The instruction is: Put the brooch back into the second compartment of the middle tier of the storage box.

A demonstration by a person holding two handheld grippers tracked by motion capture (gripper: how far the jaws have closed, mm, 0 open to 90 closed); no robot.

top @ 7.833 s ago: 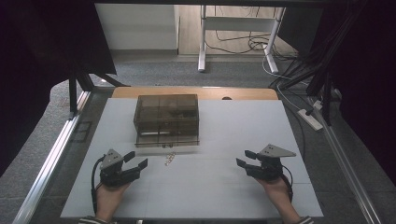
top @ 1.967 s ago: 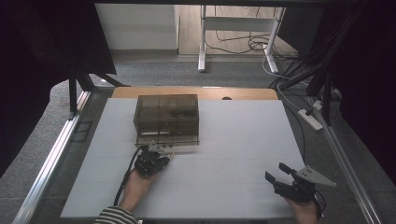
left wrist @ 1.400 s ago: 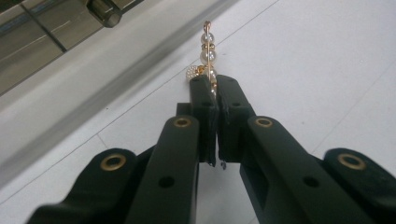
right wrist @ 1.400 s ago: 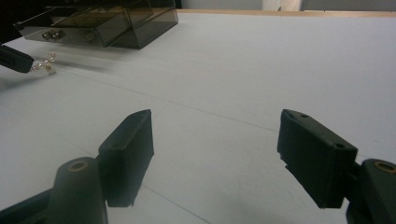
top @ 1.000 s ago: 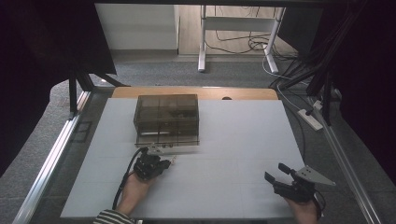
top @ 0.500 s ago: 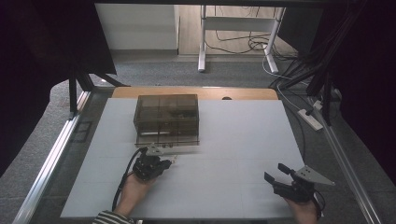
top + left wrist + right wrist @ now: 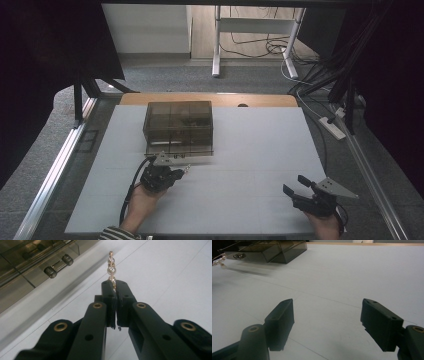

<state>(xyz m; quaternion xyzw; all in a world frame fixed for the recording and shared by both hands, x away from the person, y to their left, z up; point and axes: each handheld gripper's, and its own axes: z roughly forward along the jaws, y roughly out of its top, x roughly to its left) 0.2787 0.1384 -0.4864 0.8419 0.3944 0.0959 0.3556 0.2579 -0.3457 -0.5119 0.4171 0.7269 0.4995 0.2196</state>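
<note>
— Where does the high view stand?
— Above my side, facing forward and down over the white table, far enough to take in the floor beyond.
— And my 2 gripper cameras?
— Each rides low, close behind its jaws. All 3 views share the smoked drawer box and the tabletop.

dim, soft, perhaps slightly blurred
</note>
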